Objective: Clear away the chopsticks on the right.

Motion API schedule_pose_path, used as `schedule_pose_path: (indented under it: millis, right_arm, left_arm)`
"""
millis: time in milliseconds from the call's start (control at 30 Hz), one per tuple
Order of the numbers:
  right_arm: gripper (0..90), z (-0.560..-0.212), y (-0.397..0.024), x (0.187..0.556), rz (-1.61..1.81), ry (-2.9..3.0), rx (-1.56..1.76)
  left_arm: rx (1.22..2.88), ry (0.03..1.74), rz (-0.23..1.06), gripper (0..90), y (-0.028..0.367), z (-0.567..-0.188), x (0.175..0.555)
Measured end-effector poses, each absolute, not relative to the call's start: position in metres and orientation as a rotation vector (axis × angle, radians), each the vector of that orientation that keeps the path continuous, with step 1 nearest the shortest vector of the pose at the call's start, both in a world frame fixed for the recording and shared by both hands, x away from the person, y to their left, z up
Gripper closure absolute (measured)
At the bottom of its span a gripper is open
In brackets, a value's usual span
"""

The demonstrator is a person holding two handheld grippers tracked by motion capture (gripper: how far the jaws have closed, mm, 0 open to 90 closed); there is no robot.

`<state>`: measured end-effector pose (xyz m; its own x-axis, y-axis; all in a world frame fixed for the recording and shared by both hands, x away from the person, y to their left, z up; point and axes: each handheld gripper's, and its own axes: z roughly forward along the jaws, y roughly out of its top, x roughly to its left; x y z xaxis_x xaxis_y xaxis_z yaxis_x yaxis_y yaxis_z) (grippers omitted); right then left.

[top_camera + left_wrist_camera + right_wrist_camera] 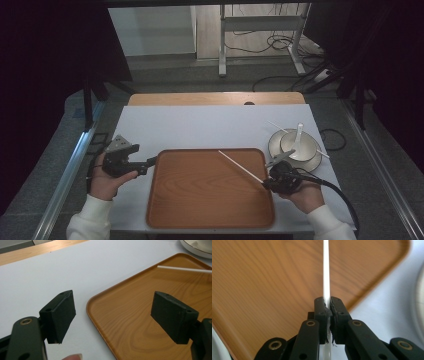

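Right gripper point(274, 181), black and two-jawed, clamped tight on a thin white plastic chopstick point(240, 166); pads point(320, 308) pinching the stick near its lower end, seen plainly in the right gripper view with the shaft point(326, 267) running straight out from between the jaws toward twelve o'clock. Held by one end, probably to let the free length swing out over the tray and be laid down flat. From the gripper, in the high view, chopstick slanting off toward ten o'clock, its far tip hanging above the middle-right part of the rounded rectangular wood-grain brown tray point(165, 210); contact with the tray surface hard to judge, apparently just above it. Gripper itself sitting at the tray's right edge, about four o'clock of the tray's centre.

Farther out, at one o'clock from the right gripper, stacked white ceramic bowl and plate point(310, 162) with a white spoon point(298, 136) standing in them and a second white chopstick point(276, 126) lying across, likely the source of the piece in hand.

Left gripper point(142, 164) parked at the tray's left rim, nine o'clock of the tray, jaws spread wide with nothing between them, seemingly waiting. White table cover point(200, 127) under everything.
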<state>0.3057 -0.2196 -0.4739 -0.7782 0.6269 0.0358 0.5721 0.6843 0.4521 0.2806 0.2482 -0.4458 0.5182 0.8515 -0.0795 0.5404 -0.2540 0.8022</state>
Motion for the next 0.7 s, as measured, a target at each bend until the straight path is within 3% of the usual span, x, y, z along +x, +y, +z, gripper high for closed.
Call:
schedule_pose_path:
  millis: [700]
  right_arm:
    - [84.8,-0.492,-0.198,0.297,0.668,2.846,0.922]
  left_arm:
    - [1.937,1.145,0.481,19.7,0.249,-0.446,0.281]
